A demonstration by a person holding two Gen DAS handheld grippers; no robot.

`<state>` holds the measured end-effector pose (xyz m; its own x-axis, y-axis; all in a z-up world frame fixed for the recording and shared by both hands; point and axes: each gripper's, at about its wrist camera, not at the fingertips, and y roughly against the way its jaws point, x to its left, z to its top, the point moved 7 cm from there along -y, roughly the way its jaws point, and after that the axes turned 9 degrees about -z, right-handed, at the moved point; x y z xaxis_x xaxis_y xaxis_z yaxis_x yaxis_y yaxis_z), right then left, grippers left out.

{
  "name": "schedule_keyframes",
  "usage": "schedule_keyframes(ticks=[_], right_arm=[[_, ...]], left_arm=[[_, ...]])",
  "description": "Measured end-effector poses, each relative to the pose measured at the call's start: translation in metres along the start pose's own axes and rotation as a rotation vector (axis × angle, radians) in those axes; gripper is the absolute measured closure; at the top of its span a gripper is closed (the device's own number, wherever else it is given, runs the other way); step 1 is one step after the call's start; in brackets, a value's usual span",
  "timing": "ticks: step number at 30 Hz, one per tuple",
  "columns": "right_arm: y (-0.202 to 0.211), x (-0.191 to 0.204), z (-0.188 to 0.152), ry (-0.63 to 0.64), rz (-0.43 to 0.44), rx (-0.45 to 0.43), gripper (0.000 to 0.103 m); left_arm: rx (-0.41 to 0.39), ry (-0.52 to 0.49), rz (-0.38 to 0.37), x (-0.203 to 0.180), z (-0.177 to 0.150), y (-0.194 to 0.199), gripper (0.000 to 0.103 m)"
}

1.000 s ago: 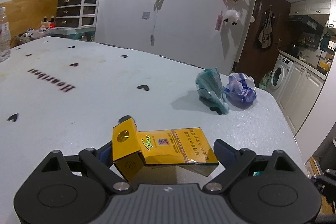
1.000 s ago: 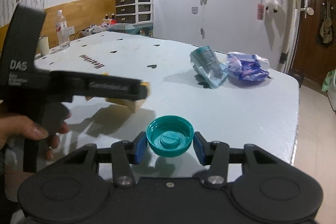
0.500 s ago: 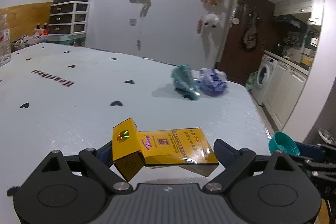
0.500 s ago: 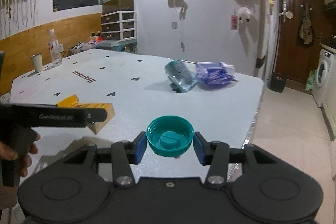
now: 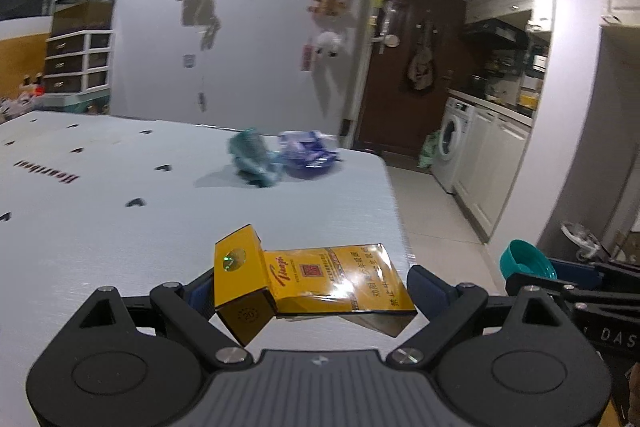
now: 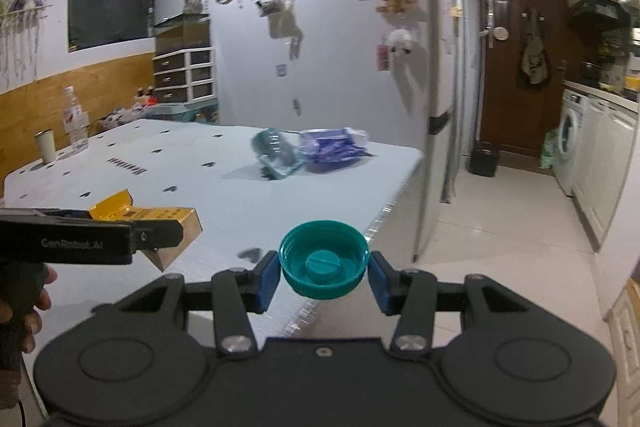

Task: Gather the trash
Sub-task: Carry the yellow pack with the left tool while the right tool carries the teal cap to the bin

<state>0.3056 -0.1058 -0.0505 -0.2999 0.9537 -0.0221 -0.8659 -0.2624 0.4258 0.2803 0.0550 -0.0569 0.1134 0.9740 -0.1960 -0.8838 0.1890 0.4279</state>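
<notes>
Over the table edge: both grippers are lifted clear of the white table (image 6: 320, 163), each carrying one piece of trash.
Left gripper (image 5: 308, 287): pinching a yellow cigarette pack (image 5: 320, 279) with its flip lid open; the pack's long axis runs crosswise, from one finger to the other.
Right gripper (image 6: 322, 273): pressed in on a teal bottle cap (image 6: 324, 259) from both sides, hollow side up, held past the table's corner with floor tiles beneath.
Side by side: in the left wrist view the cap shows low at the right, so the two loads travel near each other and apart.
Trash left on the table: a crumpled teal bottle (image 6: 274, 153) and a blue wrapper (image 6: 332, 145) lie touching, near the far edge, ahead of both grippers and well apart from them.
Bin: a dark bin (image 6: 484, 159) stands on the floor by the brown door, ahead and to the right; the right gripper looks nearer to it.
Step in hand, as a judgement: carrying both items toward a drop.
Next move turns on: swinging right, away from the table, and opening over the bin.
Risk: the open lid may catch.
</notes>
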Motion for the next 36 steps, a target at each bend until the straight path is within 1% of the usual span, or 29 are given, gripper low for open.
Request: schedule_keyframes(ticks=[10,20,30,36], right_arm=[[0.034,-0.070,-0.022,-0.058,-0.093,-0.011,0.054],[0.046,-0.125,-0.047,-0.103,-0.170,0.008,0.054],[0.045,-0.167,-0.083,-0.141,-0.231,0.053,0.054],[0.026,-0.188,-0.109,-0.177,-0.239,0.103,0.054]], left_arm=[[0.032,-0.065,-0.060,-0.066,-0.016,-0.012,0.009],[0.071,-0.115,-0.115,-0.123,-0.036,-0.034,0.009],[0.144,-0.136,-0.152,-0.158,-0.065,-0.068,0.009],[0.199,-0.121,-0.163,-0.167,-0.090,-0.102,0.009]])
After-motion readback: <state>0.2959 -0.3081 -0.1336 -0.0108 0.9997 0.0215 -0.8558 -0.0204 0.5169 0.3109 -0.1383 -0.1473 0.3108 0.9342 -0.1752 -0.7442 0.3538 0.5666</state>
